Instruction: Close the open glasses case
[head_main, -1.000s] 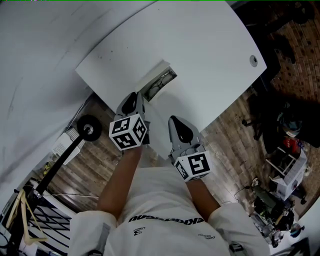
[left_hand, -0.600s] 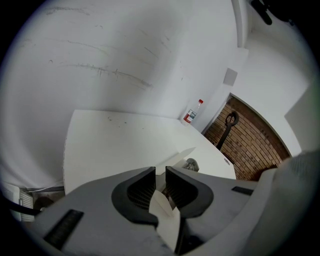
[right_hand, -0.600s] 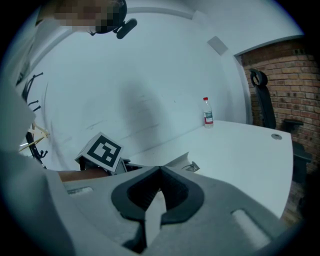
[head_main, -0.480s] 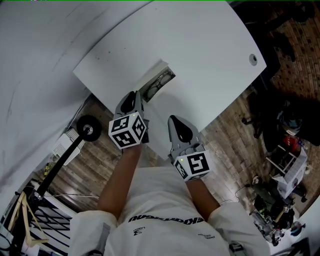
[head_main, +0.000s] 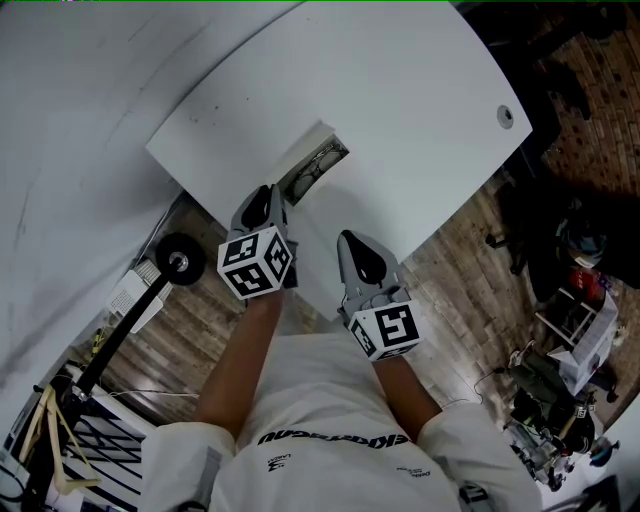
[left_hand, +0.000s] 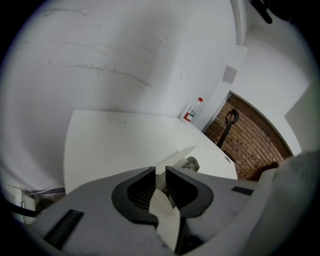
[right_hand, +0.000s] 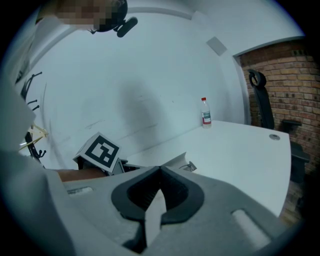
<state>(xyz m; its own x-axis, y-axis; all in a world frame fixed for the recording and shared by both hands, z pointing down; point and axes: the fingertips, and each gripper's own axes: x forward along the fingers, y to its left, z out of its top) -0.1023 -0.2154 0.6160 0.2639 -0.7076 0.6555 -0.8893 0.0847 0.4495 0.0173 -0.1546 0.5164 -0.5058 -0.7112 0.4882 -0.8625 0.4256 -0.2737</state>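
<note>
The case (head_main: 316, 164) lies just ahead of your left tool (head_main: 264, 196), lengthwise away from it. That tool's jaws stand slightly apart. Your right tool (head_main: 352, 245), jaws together, sits farther back.

White table (head_main: 420, 90) bears open glasses case (head_main: 311, 165), bottle (right_hand: 206, 114).

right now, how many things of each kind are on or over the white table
grey hand-held grippers: 2 (left gripper, right gripper)
open white glasses case: 1
pair of thin-framed glasses inside it: 1
clear plastic bottle with a red cap, at the far edge: 1
total: 5
</note>
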